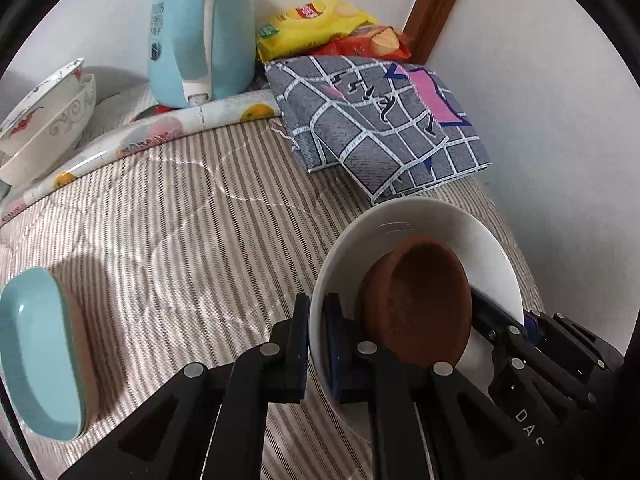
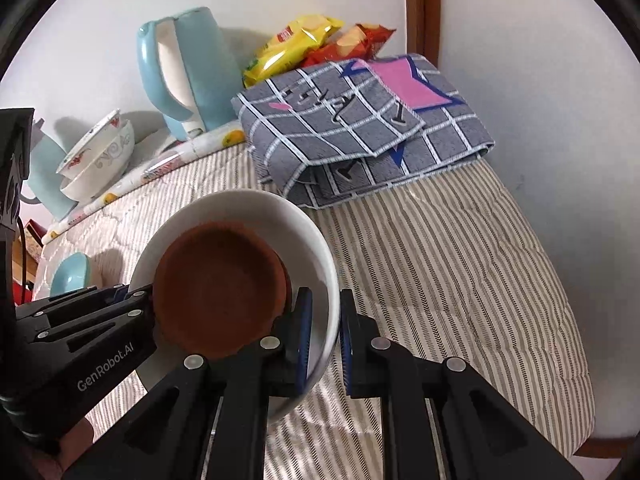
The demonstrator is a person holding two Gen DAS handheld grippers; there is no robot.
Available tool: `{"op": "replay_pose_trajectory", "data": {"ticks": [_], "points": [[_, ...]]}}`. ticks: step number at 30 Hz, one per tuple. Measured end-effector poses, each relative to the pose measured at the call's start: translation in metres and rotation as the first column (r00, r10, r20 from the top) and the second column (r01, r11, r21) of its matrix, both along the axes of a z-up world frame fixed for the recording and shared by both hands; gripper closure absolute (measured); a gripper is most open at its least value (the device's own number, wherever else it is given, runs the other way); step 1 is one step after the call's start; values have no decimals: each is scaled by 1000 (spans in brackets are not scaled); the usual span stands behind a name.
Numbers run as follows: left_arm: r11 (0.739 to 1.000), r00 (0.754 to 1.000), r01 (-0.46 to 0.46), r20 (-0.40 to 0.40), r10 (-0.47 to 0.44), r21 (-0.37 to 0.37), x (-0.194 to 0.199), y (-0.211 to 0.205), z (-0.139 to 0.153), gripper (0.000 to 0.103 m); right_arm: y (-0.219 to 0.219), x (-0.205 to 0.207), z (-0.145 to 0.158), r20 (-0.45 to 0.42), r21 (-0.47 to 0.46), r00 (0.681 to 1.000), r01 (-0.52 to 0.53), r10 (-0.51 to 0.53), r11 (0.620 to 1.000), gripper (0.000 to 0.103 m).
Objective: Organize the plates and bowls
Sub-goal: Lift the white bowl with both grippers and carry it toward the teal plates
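A white bowl [image 1: 440,220] [image 2: 248,208] hangs tilted above the striped bedcover, with a brown clay dish [image 1: 420,300] [image 2: 220,280] lying inside it. My left gripper [image 1: 316,312] is shut on the bowl's left rim, one finger inside and one outside. On the opposite rim my right gripper [image 2: 325,312] is shut in the same way. Each gripper also shows in the other's view: the right gripper [image 1: 516,318] and the left gripper [image 2: 132,294]. A light blue dish [image 1: 40,352] [image 2: 70,276] rests on the cover to the left.
Two stacked patterned bowls [image 1: 44,120] [image 2: 100,156] stand at the back left beside a light blue kettle [image 1: 200,32] [image 2: 188,68]. A folded grey checked cloth [image 1: 380,120] [image 2: 360,128] and snack bags [image 1: 316,24] [image 2: 296,44] lie by the far wall.
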State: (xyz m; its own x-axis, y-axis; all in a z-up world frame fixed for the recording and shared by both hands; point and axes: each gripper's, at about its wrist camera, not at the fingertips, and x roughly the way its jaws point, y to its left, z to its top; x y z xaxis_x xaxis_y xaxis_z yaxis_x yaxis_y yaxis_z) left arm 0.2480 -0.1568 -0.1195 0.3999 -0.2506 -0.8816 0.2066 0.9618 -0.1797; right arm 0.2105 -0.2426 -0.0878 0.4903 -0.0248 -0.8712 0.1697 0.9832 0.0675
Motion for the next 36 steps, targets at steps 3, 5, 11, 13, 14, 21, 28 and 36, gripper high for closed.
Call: {"op": "replay_pose_trajectory", "data": {"ticks": [3,5,11,13,14,21,28,36], "points": [[1000,1000,-6,7,6,-6,-3,7,8,95,7,-4,9,14,-3,1000,-5,5,1000,90],[1000,1000,-8,16,8,-5,-6,11,13,95,12,-6,14,20,-1,1000,-7,7,1000,90],[1000,999,-15,32,15,-4,-13,28,27,95,29,-12,28,38,-3,999,-19,19,1000,90],[1000,999,-20,36,20,-3,-15,33,31,95,34,-12,30,40,3,999,-21,21,1000,90],[1000,999,-22,40,22,-2,-16,36,33,95,37,-12,32,41,5,999,-25,25,1000,90],[999,998,-38,54,38,0,-20,56,43,95,56,-12,39,57,8,997,-44,43,999,90],[999,997,-50,65,50,4,-24,74,49,95,74,-12,43,70,5,996,-61,61,998,90],[998,995,-61,74,61,-10,-27,91,56,95,90,-13,50,81,-6,994,-77,77,997,90]]}}
